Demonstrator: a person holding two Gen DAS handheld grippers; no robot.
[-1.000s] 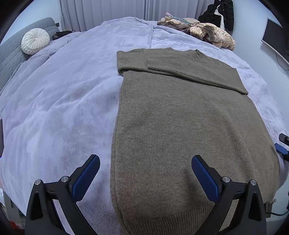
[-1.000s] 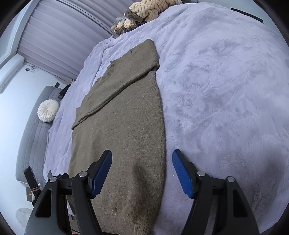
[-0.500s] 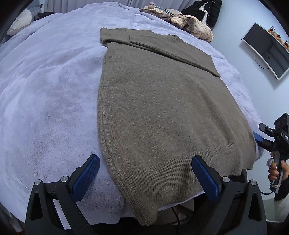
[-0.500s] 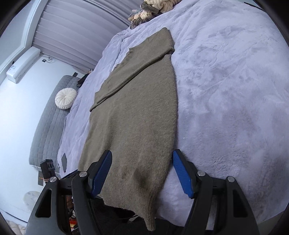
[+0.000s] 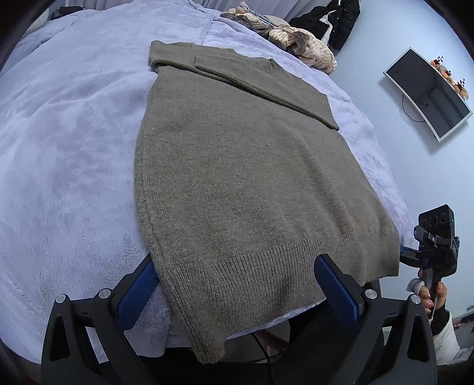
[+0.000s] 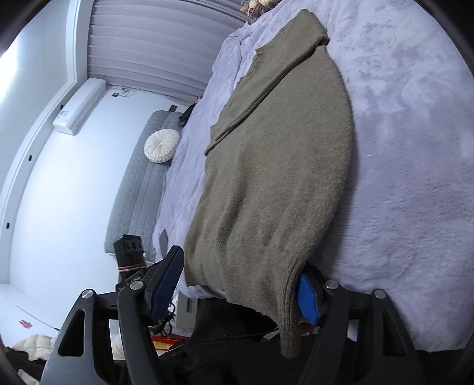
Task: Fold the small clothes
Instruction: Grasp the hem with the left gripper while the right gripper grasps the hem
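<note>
An olive-brown knitted sweater (image 5: 243,177) lies flat on the lilac fleece blanket (image 5: 65,154), its sleeves folded across the far end and its ribbed hem hanging over the near bed edge. It also shows in the right wrist view (image 6: 278,165). My left gripper (image 5: 237,296) is open, its blue pads straddling the hem's left corner. My right gripper (image 6: 237,284) is open around the hem's right corner, the cloth draped over its right pad (image 6: 308,299). The right gripper also shows at the right edge of the left wrist view (image 5: 435,245).
A pile of knitted clothes (image 5: 296,44) and a dark jacket (image 5: 331,20) sit at the far end of the bed. A wall screen (image 5: 429,94) hangs right. A grey headboard with a round white cushion (image 6: 161,145) is left. Clutter lies on the floor (image 6: 166,337).
Both grippers have drawn back and down to the near bed edge. The sweater's hem now sits between each pair of open fingers; the sweater itself has not moved.
</note>
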